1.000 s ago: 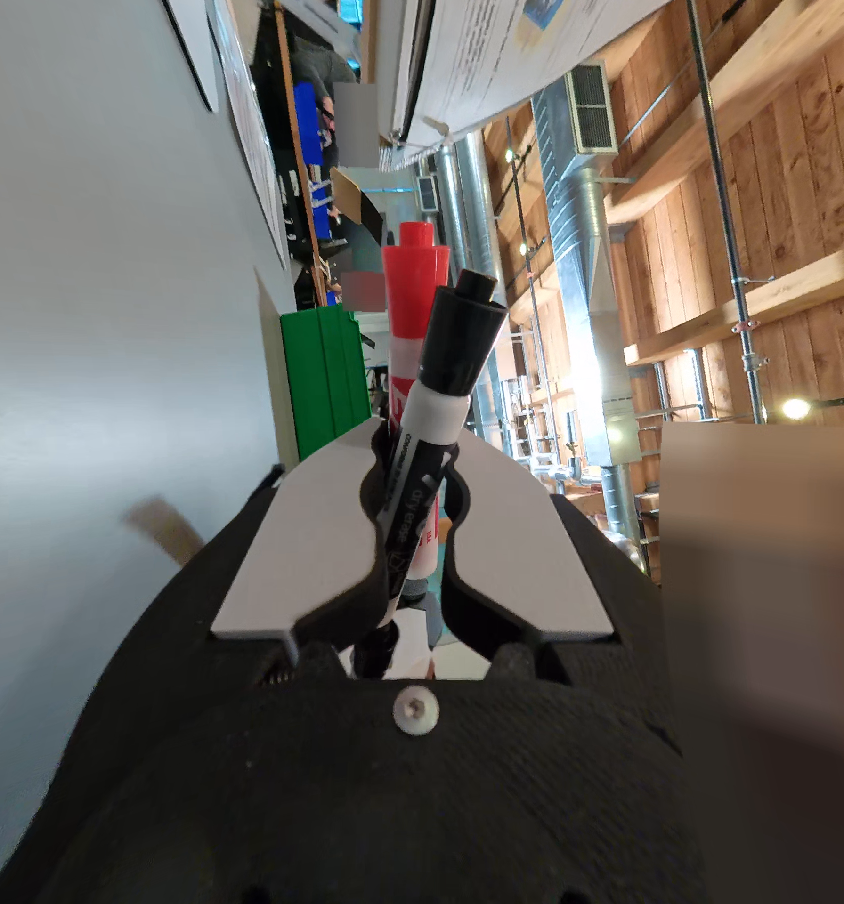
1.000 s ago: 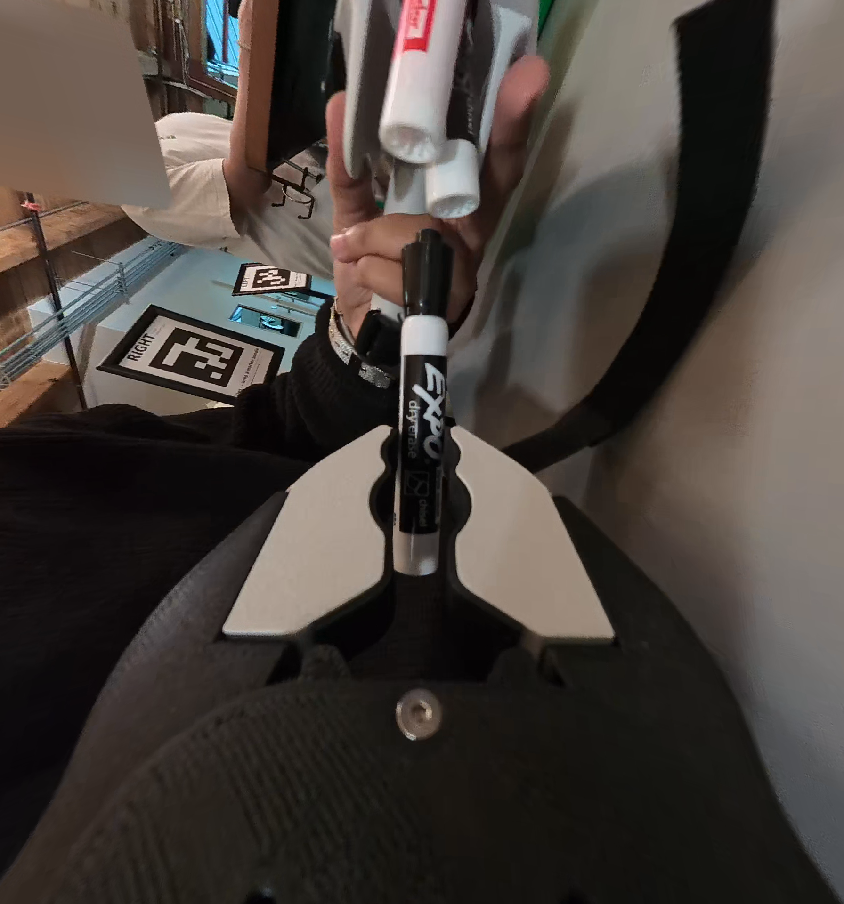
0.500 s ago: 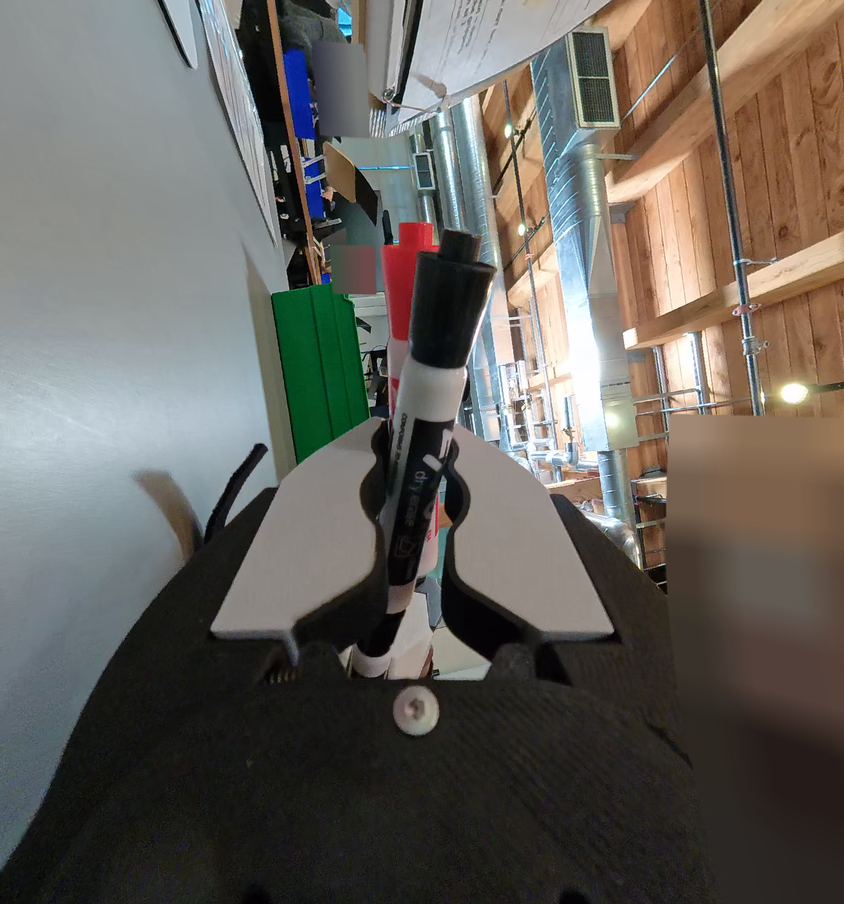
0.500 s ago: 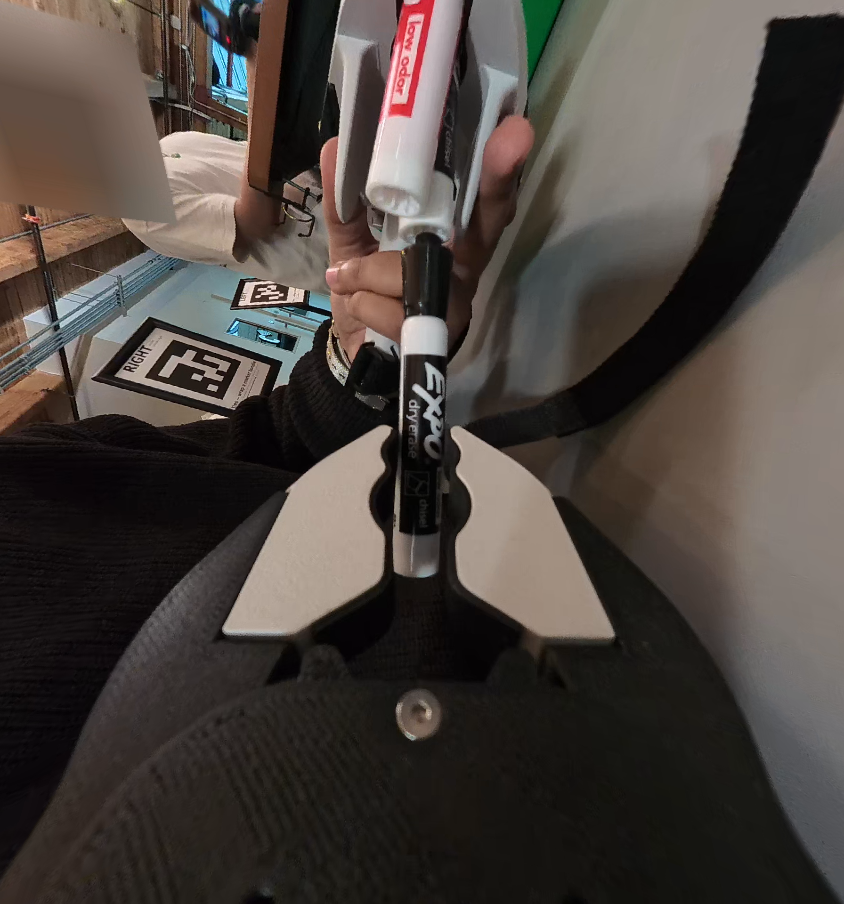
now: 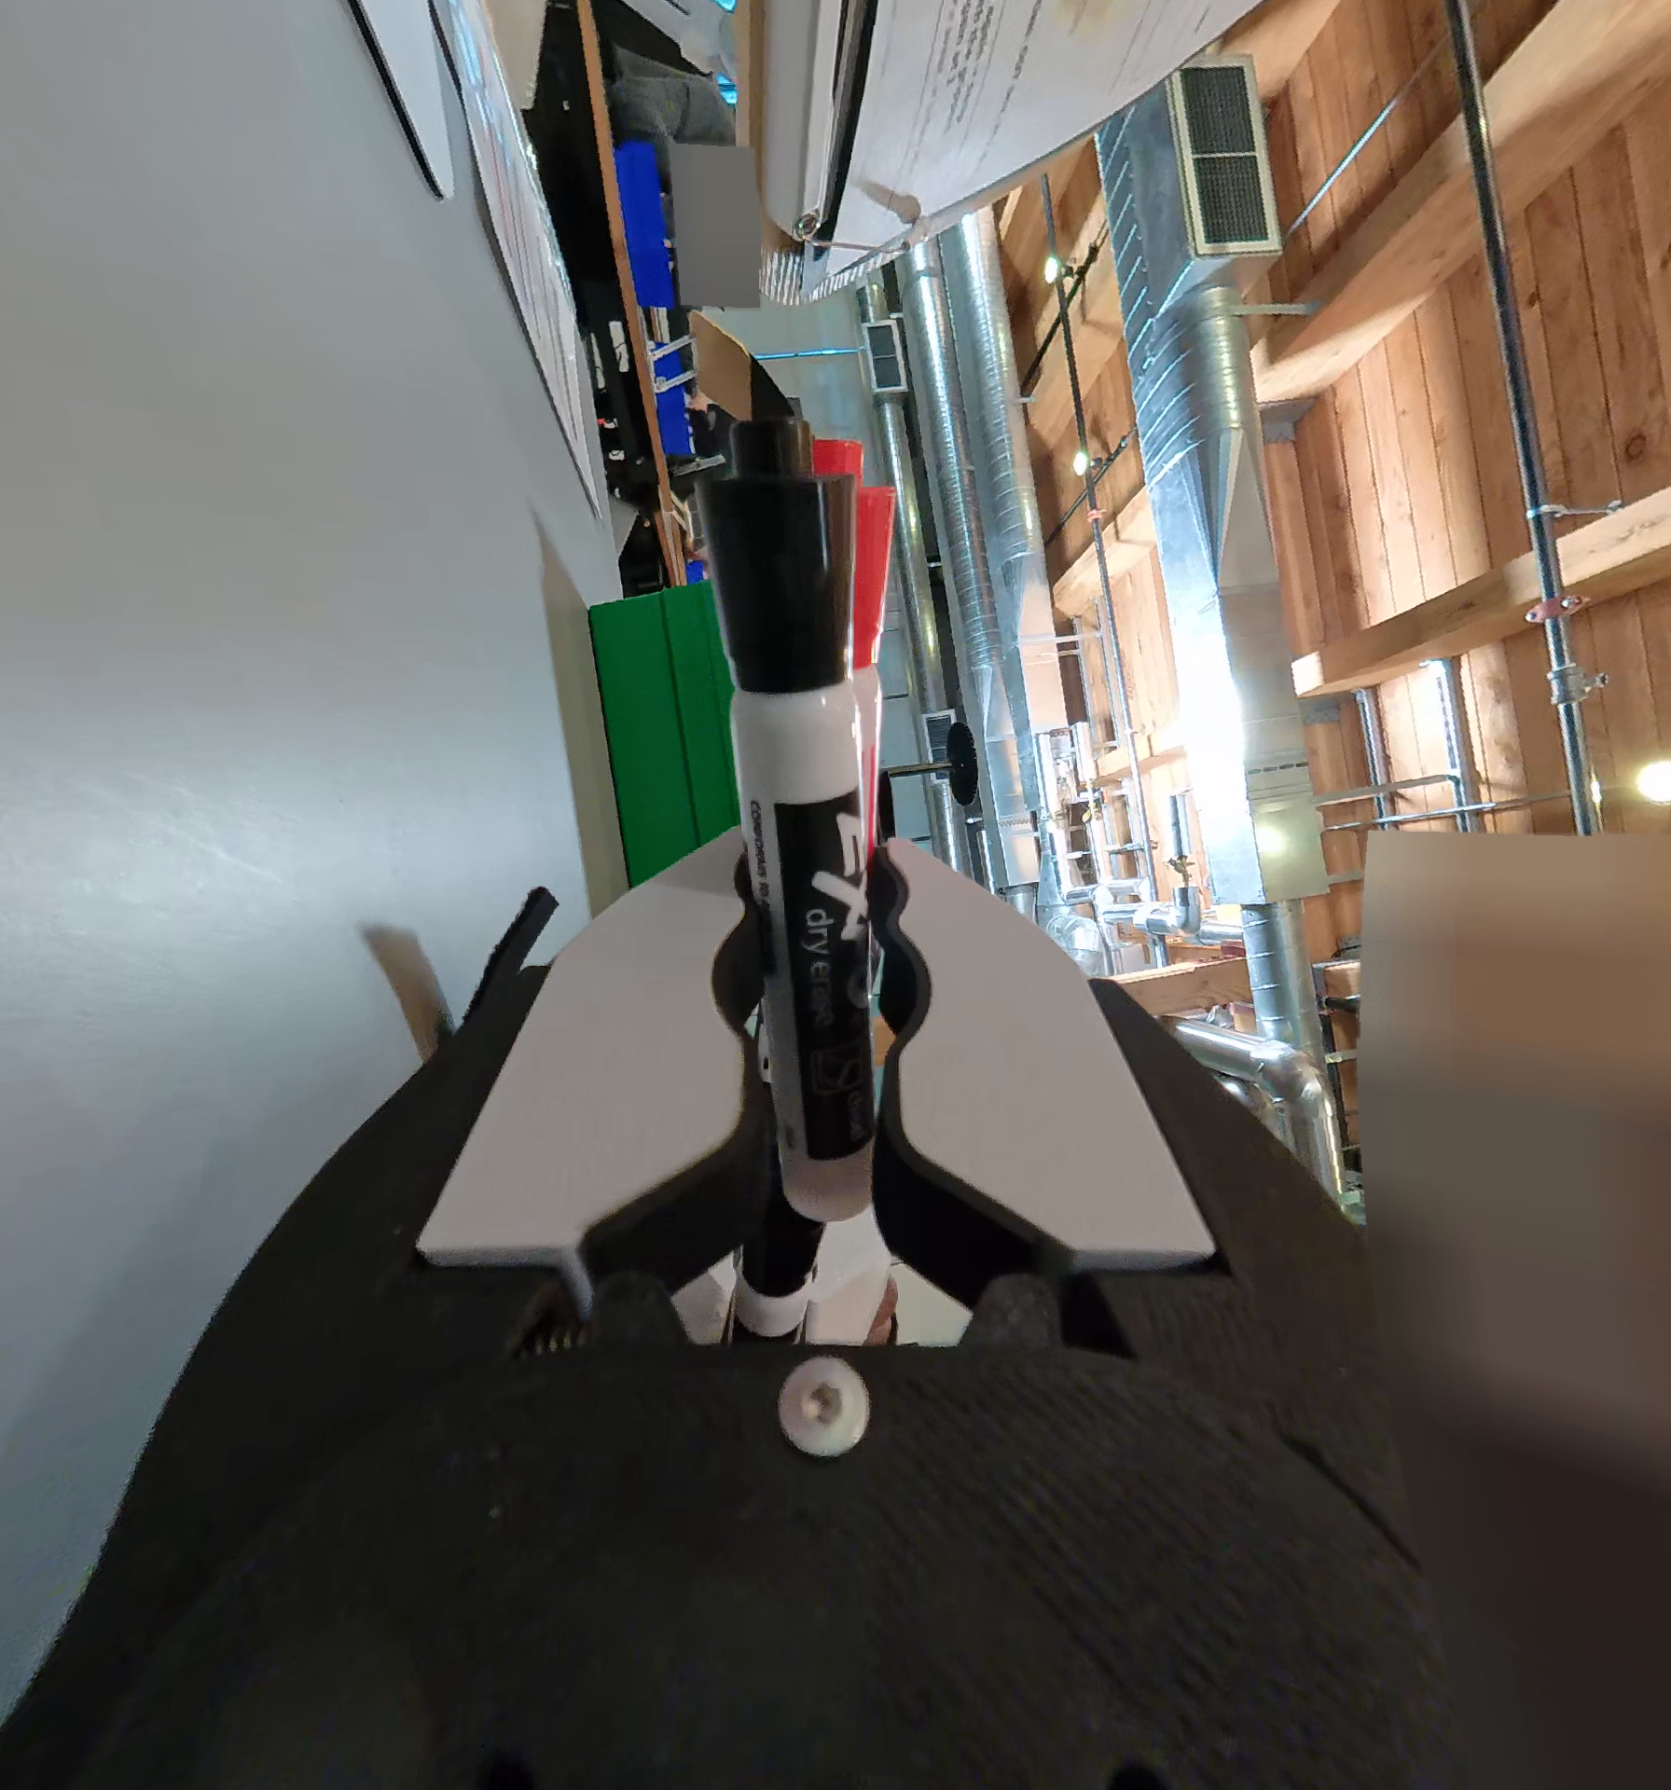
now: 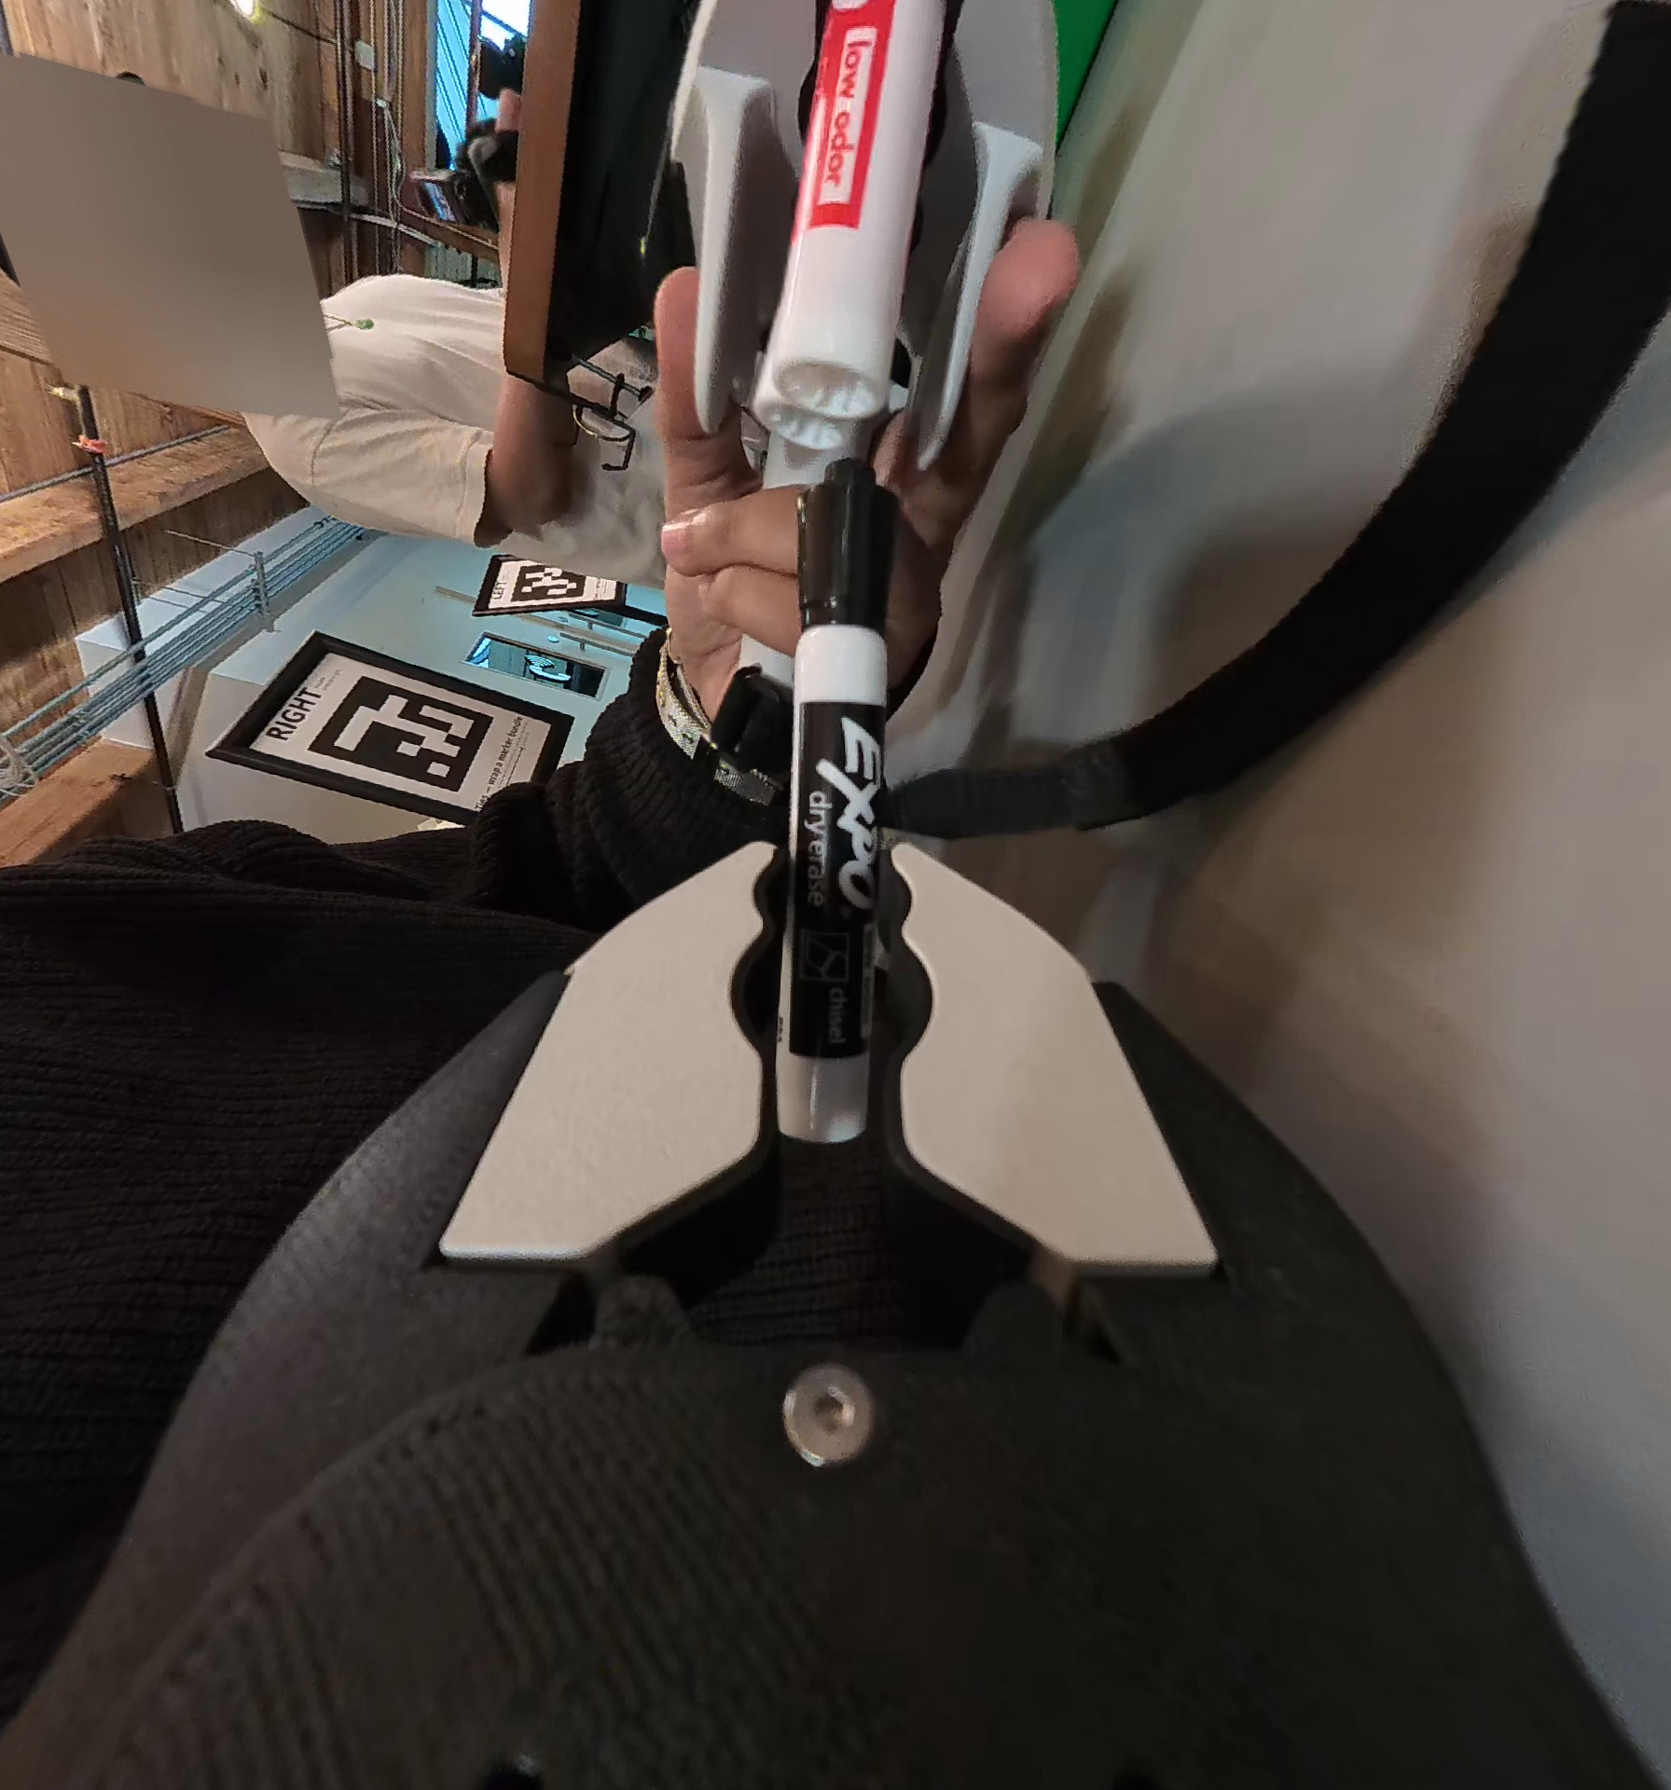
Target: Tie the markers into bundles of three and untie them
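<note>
The left gripper (image 5: pixel 817 978) is squeezed tight on two markers at once. A black-capped marker (image 5: pixel 798 843) sits in front, between its fingers, and a red-capped marker (image 5: pixel 863 571) is tucked just behind it. Both caps stick out past the fingertips.

The right gripper (image 6: pixel 832 954) is clamped on a third marker (image 6: pixel 836 823), a black one, which pokes straight out ahead of it. Its cap tip is right up at the back ends of the two markers in the other gripper. I cannot tell if they touch.

A black strap (image 6: pixel 1394 581) lies on the pale table (image 6: pixel 1394 1065), off to the right of the right gripper's fingers. It looks like the tie for the bundle.

What could go wrong? I think the third marker could bump the ends of the other two and shove them forward out of the grip. Two round markers in one pinch can roll on each other and slip. If the left gripper loosens to let the third one in, all of them might drop. The third marker could also twist sideways.
</note>
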A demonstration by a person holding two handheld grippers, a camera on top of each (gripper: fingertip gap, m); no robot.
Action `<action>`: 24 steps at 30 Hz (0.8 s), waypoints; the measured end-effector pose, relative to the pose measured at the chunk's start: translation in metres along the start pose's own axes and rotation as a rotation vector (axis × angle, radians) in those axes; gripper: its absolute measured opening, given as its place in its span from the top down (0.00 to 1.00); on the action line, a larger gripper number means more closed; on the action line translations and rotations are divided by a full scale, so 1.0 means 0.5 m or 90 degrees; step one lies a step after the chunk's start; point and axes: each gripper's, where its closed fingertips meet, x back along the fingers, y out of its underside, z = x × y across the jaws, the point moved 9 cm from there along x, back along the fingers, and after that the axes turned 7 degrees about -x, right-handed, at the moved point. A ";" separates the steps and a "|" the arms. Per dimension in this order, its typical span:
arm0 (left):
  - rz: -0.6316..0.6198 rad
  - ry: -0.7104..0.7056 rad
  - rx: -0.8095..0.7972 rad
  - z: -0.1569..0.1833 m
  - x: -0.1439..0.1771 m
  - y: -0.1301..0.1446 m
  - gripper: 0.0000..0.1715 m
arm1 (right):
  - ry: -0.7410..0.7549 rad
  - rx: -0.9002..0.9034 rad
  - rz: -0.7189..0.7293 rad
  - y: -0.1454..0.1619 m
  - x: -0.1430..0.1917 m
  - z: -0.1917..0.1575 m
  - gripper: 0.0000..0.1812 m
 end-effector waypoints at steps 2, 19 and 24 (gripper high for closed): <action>-0.002 -0.005 -0.008 0.000 0.000 -0.001 0.88 | 0.000 0.001 0.002 -0.001 0.002 0.000 0.90; -0.020 -0.041 -0.027 -0.008 0.002 -0.002 0.89 | -0.042 0.003 0.084 -0.030 0.050 -0.006 0.90; -0.045 -0.058 -0.039 -0.010 -0.003 0.006 0.89 | -0.054 -0.004 0.098 -0.032 0.053 -0.005 0.90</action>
